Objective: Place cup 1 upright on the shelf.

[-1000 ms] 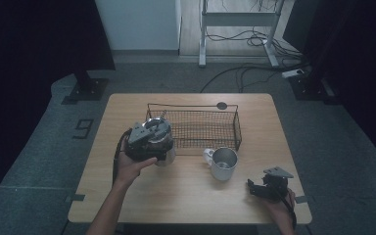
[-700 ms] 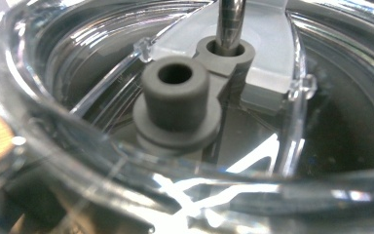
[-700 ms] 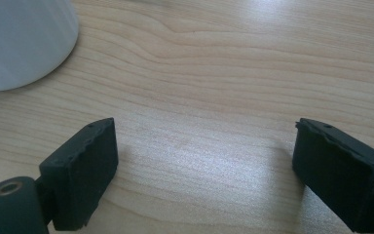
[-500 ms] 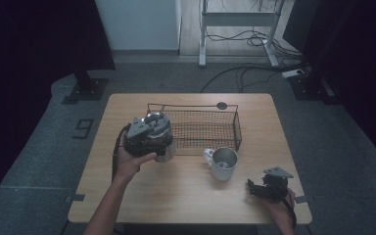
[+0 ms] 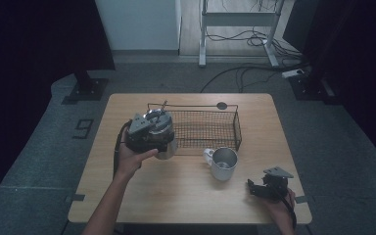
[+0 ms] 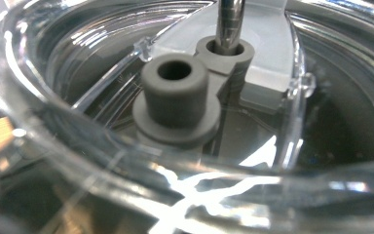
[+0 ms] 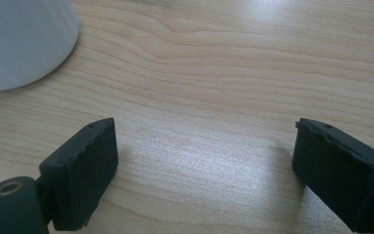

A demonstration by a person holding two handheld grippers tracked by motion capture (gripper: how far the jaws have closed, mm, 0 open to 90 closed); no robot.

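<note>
One light wooden desk (image 5: 191, 196) carries one black wire basket (image 5: 210, 128) and one grey metal mug (image 5: 223, 163). The left hand-held gripper (image 5: 149, 132) holds one clear glass jar with a grey-fitted lid (image 5: 165, 145) just off the basket's left end, jaws pinching it. The right hand-held gripper (image 5: 270, 185) rests near the desk's front right corner, jaws spread, nothing between them, mug nearby.

Stood near the front right of the light wooden table (image 5: 176, 205): a metal mug with white handle (image 5: 223, 163). Behind it, a black wire basket (image 5: 210, 128), beside a small dark disc (image 5: 222, 105).
</note>
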